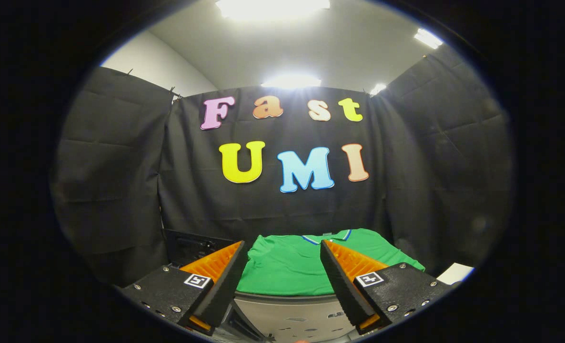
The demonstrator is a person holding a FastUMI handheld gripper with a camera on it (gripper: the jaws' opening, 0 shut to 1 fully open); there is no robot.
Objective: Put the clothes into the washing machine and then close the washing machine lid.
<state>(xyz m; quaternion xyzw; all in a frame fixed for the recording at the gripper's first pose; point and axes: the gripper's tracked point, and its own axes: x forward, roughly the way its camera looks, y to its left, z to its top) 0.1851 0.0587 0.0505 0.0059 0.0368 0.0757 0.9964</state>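
Behind everything hung the booth's black cloth wall point(282, 200). Below it, a green shirt point(287, 269) lay spread flat on a grey surface point(292, 317), its collar toward the wall. The gripper point(282, 247) hovered before the shirt, fingers wide apart and empty, the shirt showing between them and just beyond.

I see black cloth point(282, 209) hung as the booth's wall, a pale wall point(154, 64) behind it, and bright ceiling lights point(273, 7) glaring overhead.
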